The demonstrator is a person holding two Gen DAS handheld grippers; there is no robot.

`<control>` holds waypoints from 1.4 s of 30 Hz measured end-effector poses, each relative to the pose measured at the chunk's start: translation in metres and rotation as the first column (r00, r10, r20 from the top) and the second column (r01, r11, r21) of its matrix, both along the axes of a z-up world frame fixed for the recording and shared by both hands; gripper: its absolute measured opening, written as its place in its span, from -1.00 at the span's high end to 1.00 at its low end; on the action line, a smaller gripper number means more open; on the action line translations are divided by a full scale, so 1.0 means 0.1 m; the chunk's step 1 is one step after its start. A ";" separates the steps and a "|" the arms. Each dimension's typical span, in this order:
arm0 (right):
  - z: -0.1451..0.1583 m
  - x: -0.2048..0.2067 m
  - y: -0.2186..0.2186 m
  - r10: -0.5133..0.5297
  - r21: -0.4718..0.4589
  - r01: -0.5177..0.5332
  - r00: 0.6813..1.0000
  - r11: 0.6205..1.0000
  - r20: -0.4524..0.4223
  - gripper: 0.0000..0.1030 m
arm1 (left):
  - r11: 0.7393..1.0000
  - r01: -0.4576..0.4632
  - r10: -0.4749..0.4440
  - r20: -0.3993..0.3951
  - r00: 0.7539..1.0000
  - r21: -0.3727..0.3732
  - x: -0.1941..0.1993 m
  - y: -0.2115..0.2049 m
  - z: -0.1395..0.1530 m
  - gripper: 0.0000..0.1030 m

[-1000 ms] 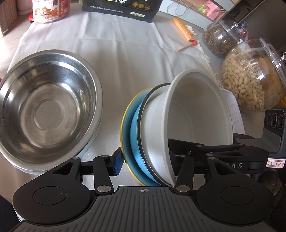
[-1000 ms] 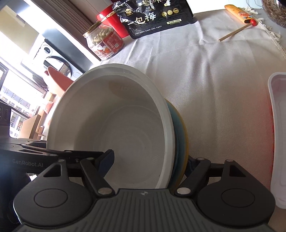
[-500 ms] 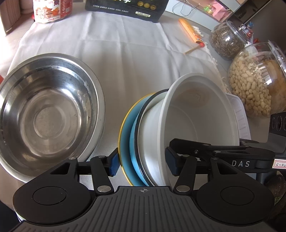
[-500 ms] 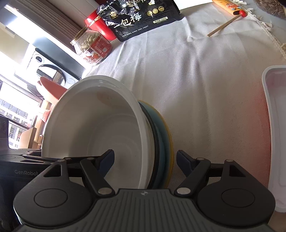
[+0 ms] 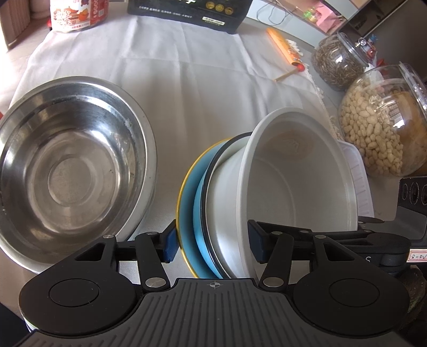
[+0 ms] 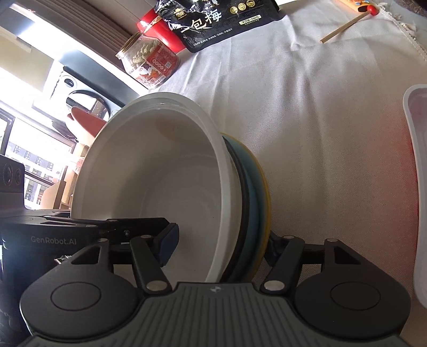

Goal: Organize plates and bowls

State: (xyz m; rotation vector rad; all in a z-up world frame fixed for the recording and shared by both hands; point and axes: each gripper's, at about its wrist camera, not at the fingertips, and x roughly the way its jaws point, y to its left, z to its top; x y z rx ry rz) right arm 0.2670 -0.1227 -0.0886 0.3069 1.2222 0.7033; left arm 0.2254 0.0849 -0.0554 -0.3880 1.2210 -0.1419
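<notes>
A stack held on edge: a white bowl (image 5: 301, 170) nested in a black-rimmed white dish, a blue plate (image 5: 198, 197) and a yellow-rimmed plate. My left gripper (image 5: 213, 243) is shut on the stack, one finger behind the yellow-rimmed plate, the other inside the bowl. My right gripper (image 6: 221, 245) grips the same stack from the opposite side; the white bowl (image 6: 160, 186) and blue plate (image 6: 253, 192) show there. A large steel bowl (image 5: 69, 170) sits on the white cloth to the left of the stack.
A white tray (image 5: 357, 176) lies right of the stack, also in the right wrist view (image 6: 416, 186). Two glass jars (image 5: 384, 125) of nuts and seeds stand at the right. A black snack bag (image 6: 218, 18), a red-labelled jar (image 6: 149, 61) and a stick (image 6: 344, 25) lie at the back.
The stack has tilted more upright and lifted slightly with both grippers. The right gripper's fingers have closed in on it again after widening.
</notes>
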 end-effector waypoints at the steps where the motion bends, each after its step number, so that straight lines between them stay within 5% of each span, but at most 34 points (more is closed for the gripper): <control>1: 0.00 0.00 0.00 0.000 -0.001 0.000 1.000 1.000 -0.001 -0.28 | 1.000 0.004 -0.004 -0.002 1.000 0.000 -0.01 0.00 0.00 -0.10; 19: 0.04 0.02 0.02 -0.019 -0.040 0.019 1.000 0.999 -0.016 -0.18 | 0.999 0.017 -0.016 -0.010 1.000 0.029 0.03 -0.06 0.02 -0.12; 28: 0.43 0.01 0.05 -0.048 -0.067 0.050 0.998 0.996 0.035 -0.19 | 0.999 0.046 -0.046 0.036 0.998 -0.012 0.05 0.04 0.41 -0.12; 36: 1.17 0.07 0.66 0.042 -0.127 -0.027 0.993 0.991 0.113 -0.21 | 0.999 0.004 0.000 0.072 0.997 -0.051 -0.10 0.76 0.91 -0.12; 42: 1.01 0.23 1.47 0.135 -0.120 -0.129 0.990 0.984 0.042 -0.19 | 0.995 -0.080 0.079 -0.014 0.997 -0.053 -0.15 1.43 0.67 -0.16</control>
